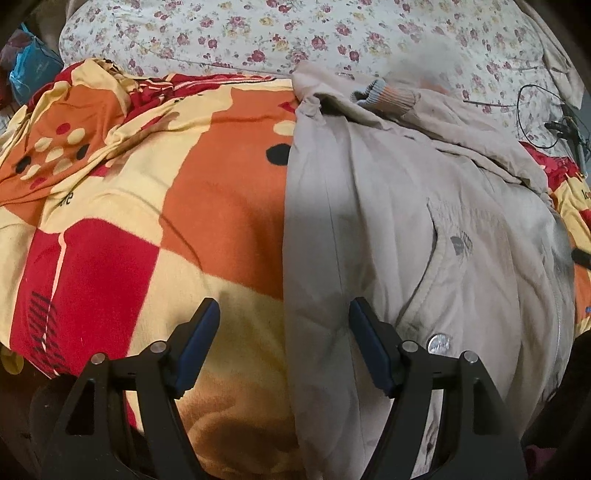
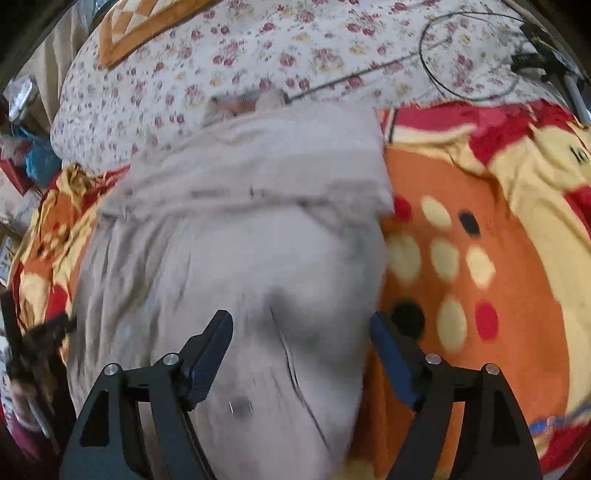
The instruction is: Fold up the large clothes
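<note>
A large beige jacket [image 1: 424, 229] lies lengthwise on an orange, red and yellow blanket [image 1: 147, 184], its sides folded in and a striped knit cuff [image 1: 388, 98] at its far end. My left gripper [image 1: 284, 314] is open and empty above the jacket's left edge. In the right wrist view the jacket [image 2: 240, 240] fills the middle, blurred. My right gripper [image 2: 301, 326] is open and empty above the jacket's near right part. The left gripper [image 2: 40, 343] shows as a dark blur at that view's left edge.
A floral quilt [image 1: 295, 33] lies beyond the blanket. A black cable loop and a dark device [image 2: 480, 55] rest on it at the far right. Blue and red bags [image 1: 29, 70] sit off the bed's far left.
</note>
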Demonstrator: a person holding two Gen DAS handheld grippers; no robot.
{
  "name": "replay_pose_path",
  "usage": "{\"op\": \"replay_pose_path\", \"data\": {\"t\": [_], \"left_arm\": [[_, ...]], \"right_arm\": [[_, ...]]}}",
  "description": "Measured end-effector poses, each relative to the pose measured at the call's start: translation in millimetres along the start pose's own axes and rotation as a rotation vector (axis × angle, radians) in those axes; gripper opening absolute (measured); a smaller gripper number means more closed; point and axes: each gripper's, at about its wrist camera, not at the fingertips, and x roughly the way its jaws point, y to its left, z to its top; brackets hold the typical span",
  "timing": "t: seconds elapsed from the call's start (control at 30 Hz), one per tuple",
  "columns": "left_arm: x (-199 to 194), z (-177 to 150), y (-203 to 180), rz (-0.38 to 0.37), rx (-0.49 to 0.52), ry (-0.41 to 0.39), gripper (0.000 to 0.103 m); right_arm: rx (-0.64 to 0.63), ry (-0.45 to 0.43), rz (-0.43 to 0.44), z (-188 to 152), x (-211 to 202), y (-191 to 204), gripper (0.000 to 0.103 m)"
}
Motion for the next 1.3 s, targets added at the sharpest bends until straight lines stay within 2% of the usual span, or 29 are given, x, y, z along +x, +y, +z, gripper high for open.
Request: {"op": "replay_pose_path", "data": {"t": [0.13, 0.23, 0.3, 0.37, 0.43, 0.47, 0.5, 0.53, 0.67, 0.73, 0.77, 0.83, 0.87, 1.07, 1.2, 1.23, 1.27, 1.3], "left_arm": [[-3.5, -4.6, -0.6, -0.008, 0.008, 0.0, 0.072], [-2.4, -10.4, 0.3, -0.022, 0.007, 0.013, 0.072], [-0.6, -13.2, 0.8, -0.03, 0.006, 0.024, 0.072], [-1.8, -15.5, 1.5, -0.038, 0.004, 0.029, 0.072], [-4.9, -17.8, 2.6, -0.055, -0.001, 0.037, 0.072], [-6.3, -19.5, 3.4, -0.072, -0.007, 0.043, 0.072], [-7.3, -21.6, 3.8, -0.095, -0.015, 0.05, 0.072], [-7.7, -24.4, 3.3, -0.117, -0.021, 0.061, 0.072], [-7.6, -33.8, -3.8, -0.128, 0.004, 0.085, 0.072], [-10.1, -38.3, -5.2, -0.13, 0.015, 0.086, 0.072], [-10.8, -40.7, -4.9, -0.138, 0.016, 0.092, 0.073], [-11.6, -47.9, -3.7, -0.154, 0.006, 0.111, 0.074], [-12.4, -50.9, -3.8, -0.158, 0.005, 0.115, 0.075], [-10.2, -67.1, -8.4, -0.181, -0.008, 0.137, 0.085], [-10.8, -74.1, -15.2, -0.176, -0.002, 0.147, 0.085], [-10.1, -74.4, -15.5, -0.182, 0.001, 0.151, 0.085], [-10.0, -76.1, -16.2, -0.185, 0.011, 0.152, 0.082], [-10.5, -77.0, -17.8, -0.175, 0.034, 0.145, 0.075]], "right_arm": [[0.013, 0.018, -0.062, -19.1, 5.2, -8.8, 0.08], [0.047, 0.034, -0.022, -26.4, 14.8, -13.4, 0.079], [0.069, 0.023, 0.031, -32.4, 21.7, -13.7, 0.063], [0.026, -0.016, -0.026, -35.6, 23.0, -9.7, 0.034], [0.012, -0.032, 0.053, -35.1, 12.9, -12.7, 0.004], [0.002, -0.032, 0.034, -34.7, 7.7, -14.1, 0.0], [-0.03, -0.039, -0.037, -34.6, 3.8, -14.2, 0.0], [-0.044, -0.039, -0.068, -35.0, 2.7, -16.6, 0.0], [0.035, -0.017, -0.01, -39.1, 7.6, -31.5, 0.002], [0.077, -0.01, 0.091, -44.4, -0.3, -33.6, 0.013], [0.1, 0.002, 0.123, -48.0, -3.3, -35.3, 0.029], [0.12, 0.044, 0.184, -62.0, -11.3, -36.2, 0.055], [0.11, 0.061, 0.195, -68.0, -12.9, -34.4, 0.059], [0.088, 0.221, 0.264, -111.5, 1.9, -21.6, 0.061], [0.02, 0.211, 0.247, -121.1, 6.3, -4.4, 0.059], [0.007, 0.207, 0.245, -122.0, 5.7, -0.7, 0.044], [-0.018, 0.208, 0.246, -121.7, 5.0, 3.5, 0.014], [-0.048, 0.211, 0.237, -121.7, 2.8, 6.6, 0.009]]}}
